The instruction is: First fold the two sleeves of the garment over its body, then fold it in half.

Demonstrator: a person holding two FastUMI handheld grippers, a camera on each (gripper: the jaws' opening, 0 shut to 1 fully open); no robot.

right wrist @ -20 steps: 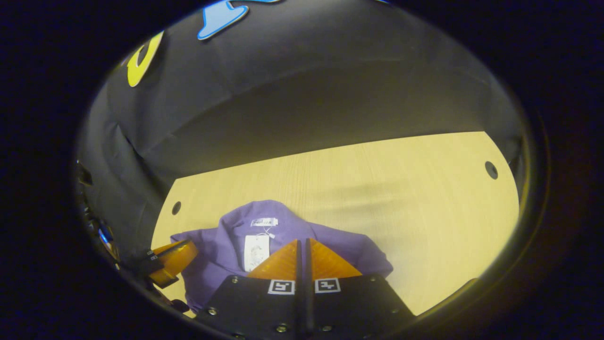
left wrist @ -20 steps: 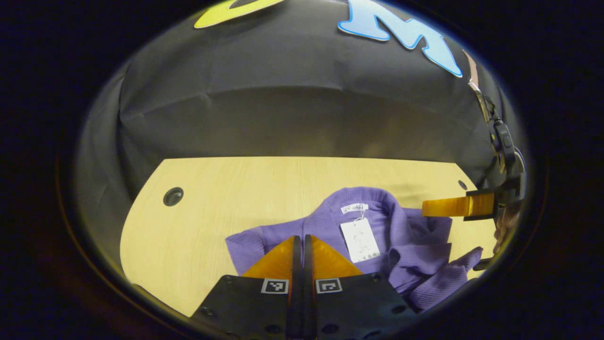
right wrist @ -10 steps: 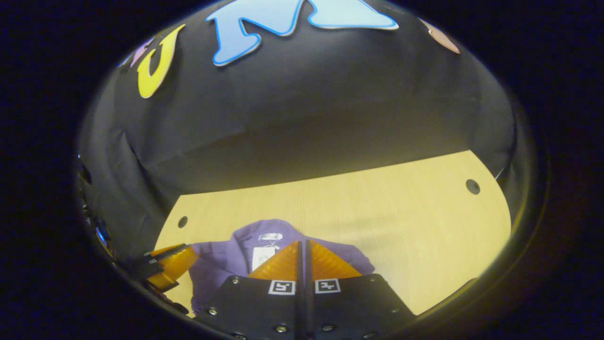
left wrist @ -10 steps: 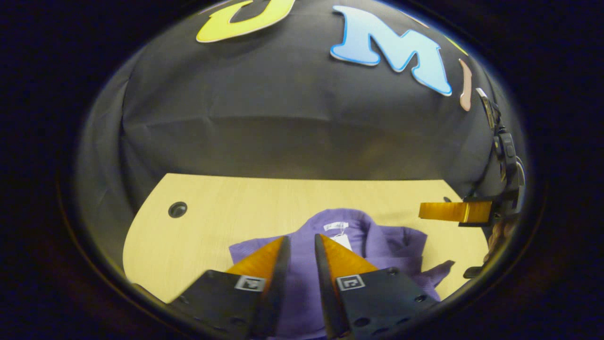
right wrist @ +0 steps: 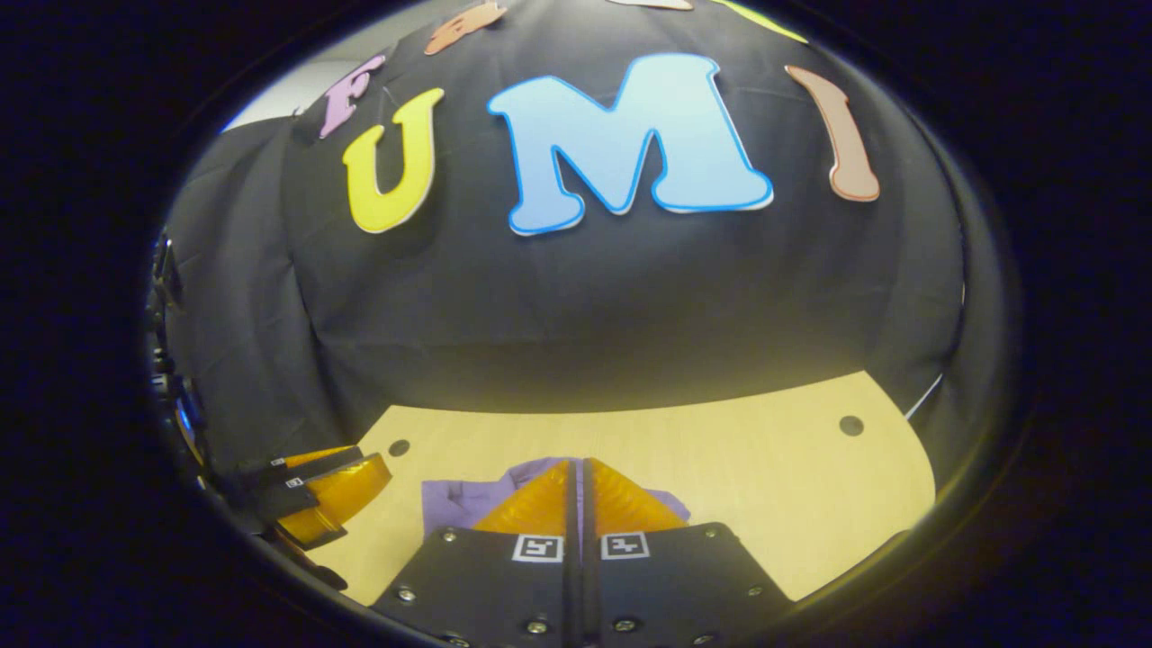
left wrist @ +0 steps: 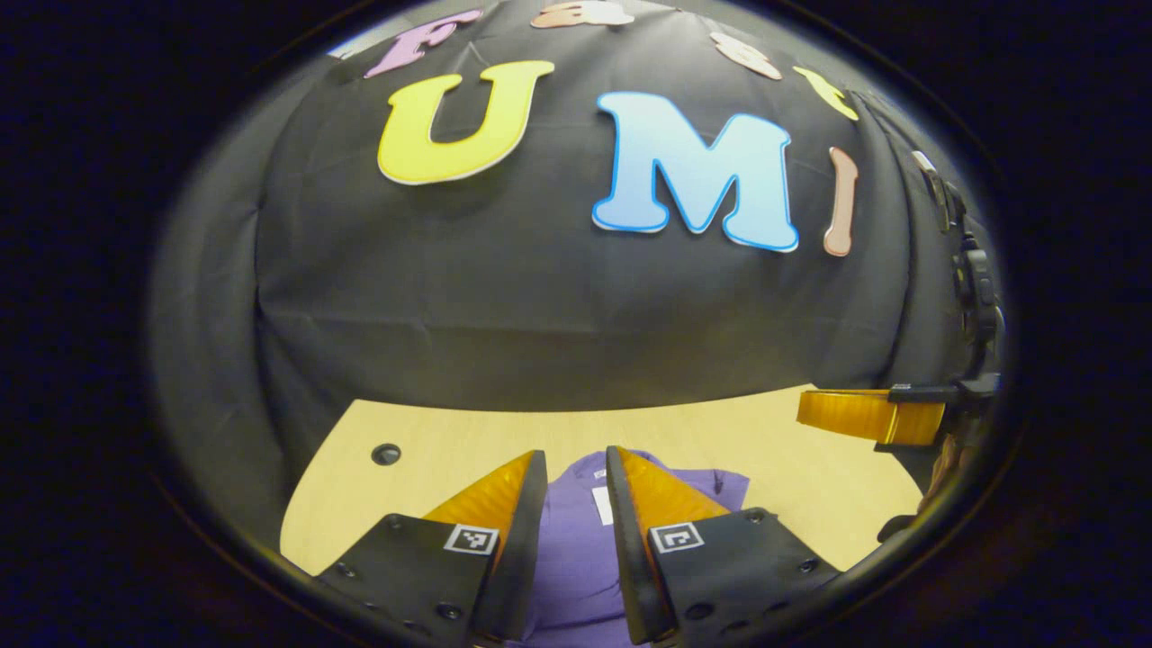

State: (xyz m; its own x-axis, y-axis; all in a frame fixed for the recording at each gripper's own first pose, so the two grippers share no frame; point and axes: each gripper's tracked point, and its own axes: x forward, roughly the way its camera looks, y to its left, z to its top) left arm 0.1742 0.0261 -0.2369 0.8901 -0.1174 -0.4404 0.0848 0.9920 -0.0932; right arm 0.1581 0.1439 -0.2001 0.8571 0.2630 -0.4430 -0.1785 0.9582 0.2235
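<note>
A purple garment (left wrist: 576,549) lies on the wooden table (left wrist: 450,445), its white tag (left wrist: 601,504) showing near the collar. My left gripper (left wrist: 576,454) hovers over it, open, and the cloth shows through the gap between the fingers. In the right gripper view the garment (right wrist: 450,499) sits low, mostly hidden behind my right gripper (right wrist: 576,463), which is shut with no cloth visible between its fingers. Off at the right edge of the left gripper view, the right gripper (left wrist: 805,409) is raised above the table. The left gripper (right wrist: 373,468) appears at the lower left of the right gripper view.
Black cloth wall stands behind the table. Small round holes sit in the tabletop (left wrist: 386,454) (right wrist: 850,425). Bare wood spreads to the right of the garment (right wrist: 765,486).
The left gripper went from shut to open. Both views have tilted upward and drawn back, so the garment now sits lower and smaller. The right gripper stayed shut.
</note>
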